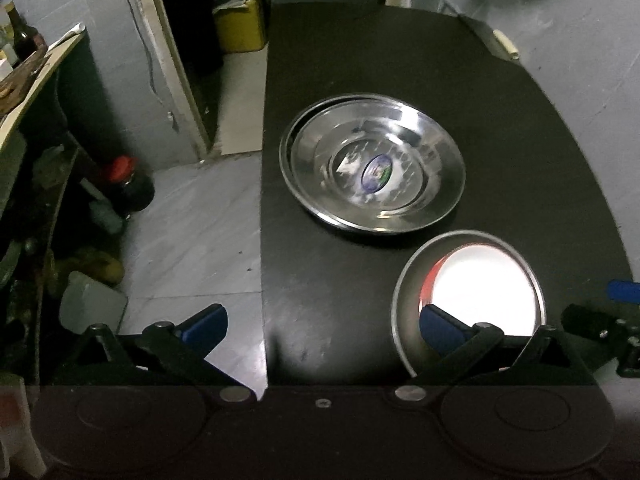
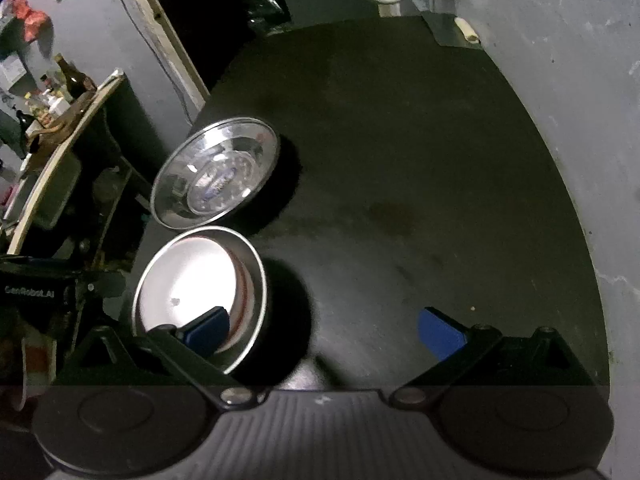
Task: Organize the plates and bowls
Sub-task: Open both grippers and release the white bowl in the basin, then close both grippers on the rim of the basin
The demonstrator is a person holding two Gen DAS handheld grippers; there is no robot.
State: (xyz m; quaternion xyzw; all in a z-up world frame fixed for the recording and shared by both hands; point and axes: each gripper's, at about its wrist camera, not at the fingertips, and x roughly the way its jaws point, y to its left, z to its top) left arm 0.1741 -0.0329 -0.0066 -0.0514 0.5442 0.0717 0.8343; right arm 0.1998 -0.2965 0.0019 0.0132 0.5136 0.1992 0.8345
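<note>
Shallow steel plates (image 1: pixel 372 172) lie nested in a stack on the black table (image 1: pixel 320 80), a sticker in the top one. Nearer me stands a steel bowl (image 1: pixel 468 296) with a white, red-rimmed bowl inside. My left gripper (image 1: pixel 322 326) is open above the table's left edge, its right fingertip (image 1: pixel 440 328) over that bowl's near rim. In the right wrist view the plates (image 2: pixel 216 172) and the bowl stack (image 2: pixel 196 292) sit at the left. My right gripper (image 2: pixel 324 330) is open, one fingertip (image 2: pixel 208 328) over the bowl's inside, the other over bare table (image 2: pixel 400 160).
Left of the table the grey tiled floor (image 1: pixel 192 240) holds a red-capped dark jar (image 1: pixel 128 188) and clutter. A shelf with bottles (image 2: pixel 60 92) stands further left, a yellow container (image 1: pixel 240 24) behind. A grey wall (image 2: pixel 580 120) bounds the table's right side.
</note>
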